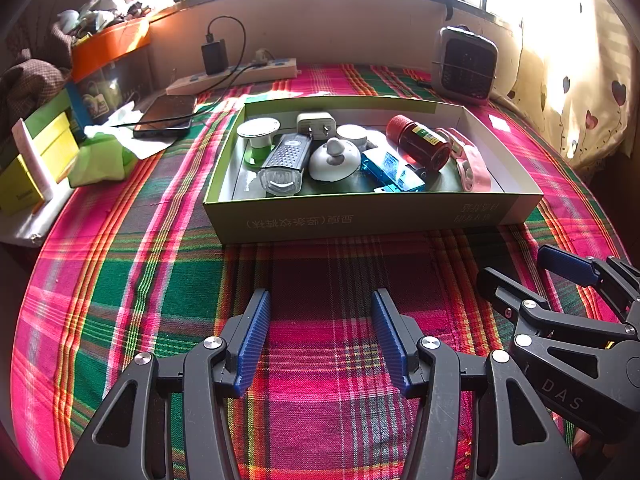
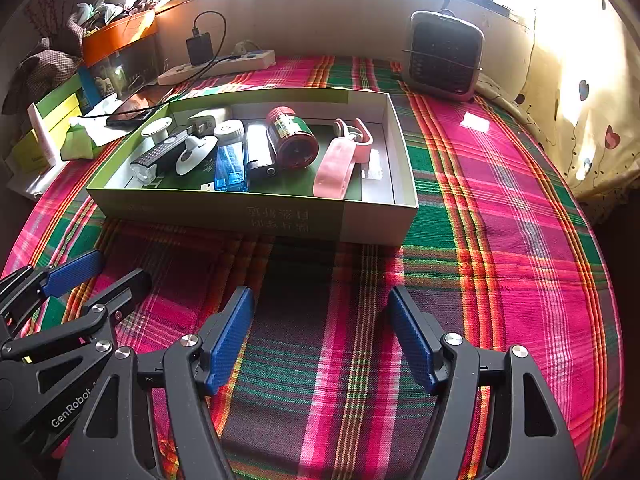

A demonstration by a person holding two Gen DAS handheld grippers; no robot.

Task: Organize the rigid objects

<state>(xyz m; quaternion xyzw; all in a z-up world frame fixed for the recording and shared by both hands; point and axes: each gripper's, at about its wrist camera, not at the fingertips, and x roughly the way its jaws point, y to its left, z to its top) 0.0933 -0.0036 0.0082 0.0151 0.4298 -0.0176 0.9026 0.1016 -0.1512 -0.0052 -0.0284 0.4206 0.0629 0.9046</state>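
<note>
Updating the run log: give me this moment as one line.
left gripper: open, empty | right gripper: open, empty | both over plaid cloth, short of green box | red-capped jar, blue USB stick inside

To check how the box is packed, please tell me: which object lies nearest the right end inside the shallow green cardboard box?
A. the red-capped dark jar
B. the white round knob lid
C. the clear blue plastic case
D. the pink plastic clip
D: the pink plastic clip lies rightmost in the shallow green cardboard box, beyond the red-capped dark jar.
</note>
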